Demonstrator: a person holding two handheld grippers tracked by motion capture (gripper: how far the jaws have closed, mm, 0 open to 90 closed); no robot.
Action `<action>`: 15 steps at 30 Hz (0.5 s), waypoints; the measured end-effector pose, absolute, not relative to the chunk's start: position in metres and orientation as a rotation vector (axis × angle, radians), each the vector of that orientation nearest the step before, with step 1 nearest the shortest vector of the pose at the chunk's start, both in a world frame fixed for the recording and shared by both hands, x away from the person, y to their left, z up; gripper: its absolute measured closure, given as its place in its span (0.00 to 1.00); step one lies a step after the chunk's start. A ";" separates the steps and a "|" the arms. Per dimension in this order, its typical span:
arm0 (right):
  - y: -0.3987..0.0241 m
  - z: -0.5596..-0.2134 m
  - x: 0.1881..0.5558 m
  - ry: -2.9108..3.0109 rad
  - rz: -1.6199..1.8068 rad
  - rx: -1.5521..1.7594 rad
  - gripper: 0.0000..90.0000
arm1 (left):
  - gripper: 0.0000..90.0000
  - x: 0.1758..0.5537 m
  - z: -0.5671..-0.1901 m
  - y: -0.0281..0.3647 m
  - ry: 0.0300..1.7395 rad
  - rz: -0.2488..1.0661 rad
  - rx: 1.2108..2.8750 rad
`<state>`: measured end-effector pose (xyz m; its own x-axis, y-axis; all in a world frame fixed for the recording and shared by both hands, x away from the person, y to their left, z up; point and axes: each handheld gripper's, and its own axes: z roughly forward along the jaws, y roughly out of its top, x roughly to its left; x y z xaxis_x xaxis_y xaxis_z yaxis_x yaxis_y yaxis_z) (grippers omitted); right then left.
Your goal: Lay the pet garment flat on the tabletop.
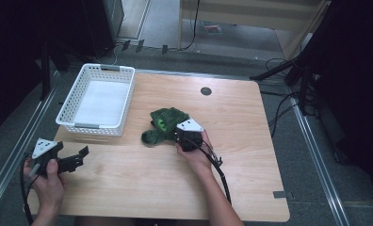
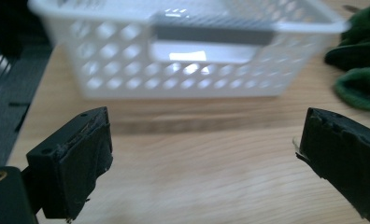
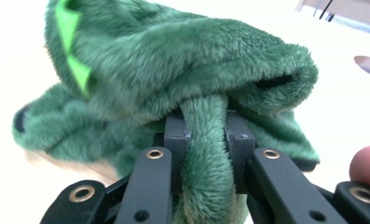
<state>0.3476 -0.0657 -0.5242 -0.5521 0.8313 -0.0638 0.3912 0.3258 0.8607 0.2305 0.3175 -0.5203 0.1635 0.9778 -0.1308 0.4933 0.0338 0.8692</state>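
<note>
The step in hand is the pick-up of the green plush toy [image 1: 165,125], which lies on the counter [image 1: 231,155] just to the right of the white basket [image 1: 100,99], near that basket's front right corner. The right hand-held gripper [image 3: 205,140] has its jaws drawn in tight on a fold of the toy's fur: in the right gripper view a rope of green pile is pinched between the two black pads and bulges out above and below them. In the high view the same gripper [image 1: 183,136] sits at the toy's right edge, farther from the basket than the toy itself. The toy seems to rest on the counter for the most part, though from these angles I cannot be sure whether any of it has come off the wood.

The left hand-held gripper [image 1: 71,162] waits below the basket's front wall, jaws spread wide with nothing between them; its own camera looks straight at the basket [image 2: 192,56].

Judging by the layout, the next move is probably a lift and a carry leftward over the basket's rim. That calls for enough height for the dangling plush to clear the wall, and a grip on one thin fold may slip.
</note>
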 end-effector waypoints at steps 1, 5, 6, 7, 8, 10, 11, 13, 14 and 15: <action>-0.067 -0.520 0.344 2.085 1.163 1.067 0.85 | 0.03 0.230 -0.520 0.318 1.452 0.714 1.585; -0.072 -0.504 0.331 2.070 1.219 1.025 0.85 | 0.03 0.242 -0.504 0.274 1.332 0.696 1.615; -0.072 -0.504 0.331 2.070 1.219 1.025 0.85 | 0.03 0.242 -0.504 0.274 1.332 0.696 1.615; -0.073 -0.501 0.328 2.068 1.236 1.020 0.85 | 0.03 0.246 -0.500 0.264 1.310 0.677 1.623; -0.075 -0.499 0.324 2.071 1.250 1.015 0.85 | 0.03 0.249 -0.497 0.257 1.290 0.665 1.629; -0.078 -0.495 0.313 2.088 1.272 1.026 0.85 | 0.03 0.253 -0.490 0.226 1.173 0.626 1.676; -0.080 -0.495 0.309 2.097 1.282 1.034 0.85 | 0.03 0.253 -0.490 0.226 1.173 0.626 1.676; -0.084 -0.498 0.300 2.109 1.303 1.039 0.85 | 0.03 0.253 -0.496 0.204 1.090 0.569 1.763; -0.086 -0.500 0.297 2.115 1.312 1.037 0.85 | 0.03 0.253 -0.500 0.199 1.076 0.533 1.782; -0.087 -0.501 0.295 2.132 1.300 1.030 0.85 | 0.03 0.254 -0.503 0.194 1.066 0.493 1.793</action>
